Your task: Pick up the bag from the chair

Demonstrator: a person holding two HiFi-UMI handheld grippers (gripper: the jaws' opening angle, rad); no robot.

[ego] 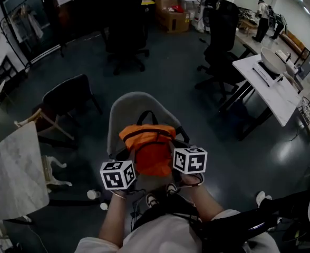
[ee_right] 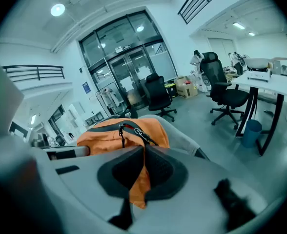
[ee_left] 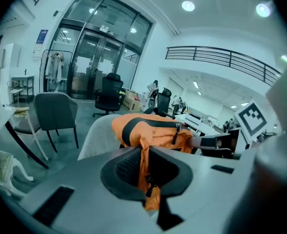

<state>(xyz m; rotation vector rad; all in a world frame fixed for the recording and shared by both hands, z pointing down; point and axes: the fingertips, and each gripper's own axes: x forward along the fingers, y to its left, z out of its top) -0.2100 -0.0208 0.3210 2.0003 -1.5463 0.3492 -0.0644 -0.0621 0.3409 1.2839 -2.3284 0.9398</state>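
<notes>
Grey chair [ego: 124, 109] directly in front of me. An orange bag [ego: 147, 149] lies over its seat against the backrest. Its length runs away from me, and the end with the black handle (the top) points at the backrest. My left tool [ee_left: 144, 160] and right tool [ee_right: 142, 165] each pinch a fold of its fabric, one on either side.

No legible text; blue wall sign [ee_left: 42, 36] too small to read.
</notes>
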